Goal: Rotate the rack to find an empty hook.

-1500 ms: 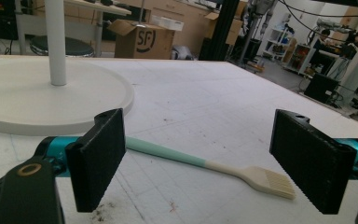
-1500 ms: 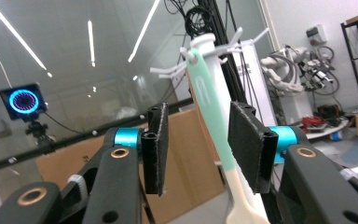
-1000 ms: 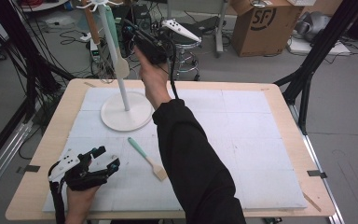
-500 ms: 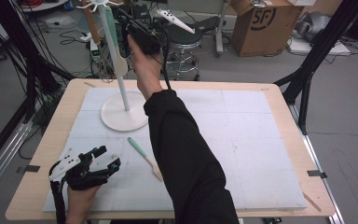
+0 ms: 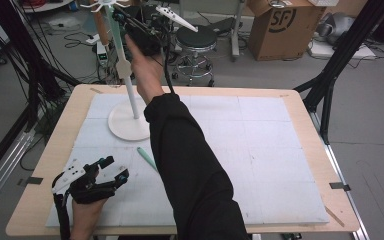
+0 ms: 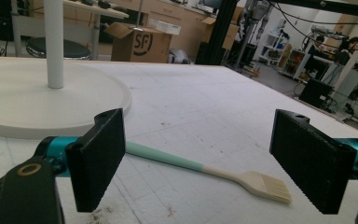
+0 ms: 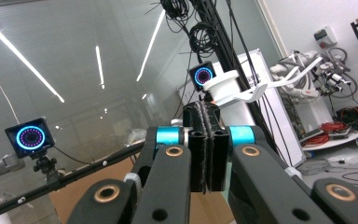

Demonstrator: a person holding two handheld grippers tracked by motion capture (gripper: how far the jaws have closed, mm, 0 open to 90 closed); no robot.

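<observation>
presently on the table (image 5: 300, 150), a white mat (image 5: 260, 165) covers most of the wooden top.

- stand (image 5: 128, 125): white round base on the mat's far left part, thin pole upright, hooks at the top. in the left gripper view its base (image 6: 37, 100) lies just behind the left jaw.
- spatula (image 5: 123, 47): pale green handle, cream blade, hanging beside the pole near the stand's top, by the right gripper.
- brush (image 6: 205, 170): mint handle, cream bristles, flat on the mat, near the base; in the high view its handle end (image 5: 146, 157) shows beside the sleeve (image 5: 190, 165), the rest hidden under it.
- left gripper (image 5: 111, 170): resting low at the near left edge of the mat, jaws wide apart, nothing between them; brush lies beyond them.
- right gripper (image 5: 142, 37): raised high near the stand's top, arm stretched forward; in the right gripper view (image 7: 207, 144) its jaws are pressed together, and whether anything is pinched i cannot tell.
</observation>
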